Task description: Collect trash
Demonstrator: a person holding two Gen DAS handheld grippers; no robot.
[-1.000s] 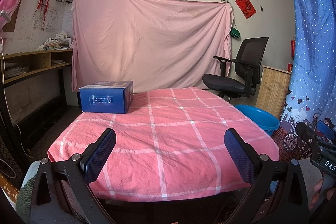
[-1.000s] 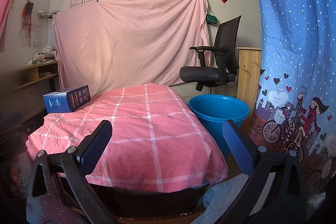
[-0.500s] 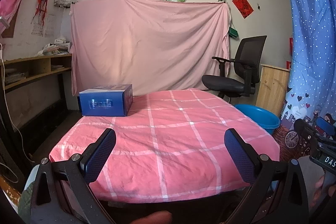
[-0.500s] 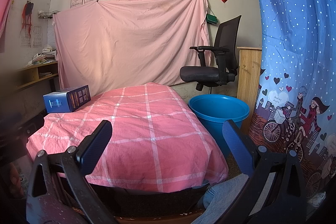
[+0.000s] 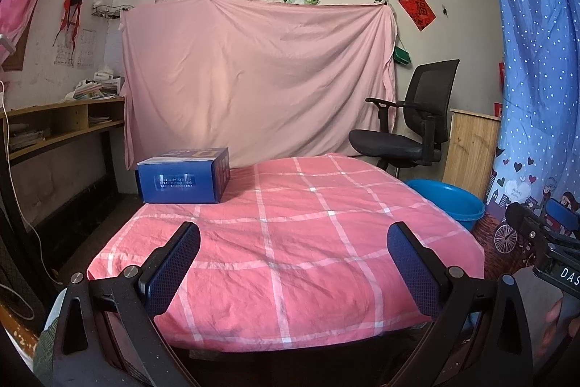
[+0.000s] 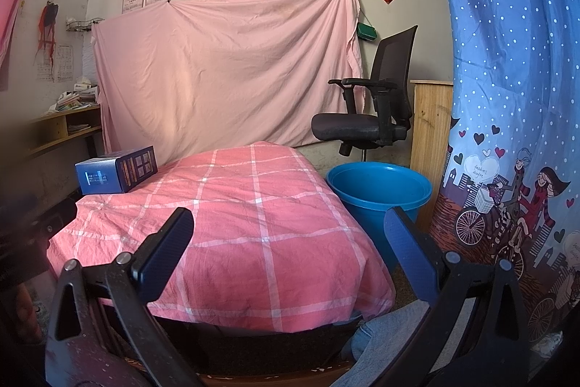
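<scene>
- Left gripper (image 5: 293, 263): fingers spread wide apart, nothing between them. It hovers at the near edge of the table (image 5: 308, 278), which is covered with a pink checked cloth.
- Right gripper (image 6: 288, 256): fingers likewise wide apart and empty. It hovers at the near right corner of the same table (image 6: 253, 242). Its body also shows at the right edge of the left wrist view.
- Blue box (image 5: 183, 177): the only item on the cloth. It rests flat at the far left corner of the table — well apart from both grippers. In the right wrist view the blue box (image 6: 116, 170) sits at the far left edge of the cloth.
- Blue basin (image 6: 378, 185): stands on the floor just beside the table's right side, open side up. No contents are visible inside. In the left wrist view only part of the blue basin (image 5: 449, 202) shows past the table edge.
- Office chair (image 6: 369, 111): black, positioned behind the basin — near a wooden cabinet (image 6: 429, 118).
- Pink sheet (image 5: 253, 78): hangs across the back wall behind the table.
- Blue curtain (image 6: 507, 60): dotted, hangs at the right side of the scene.
</scene>
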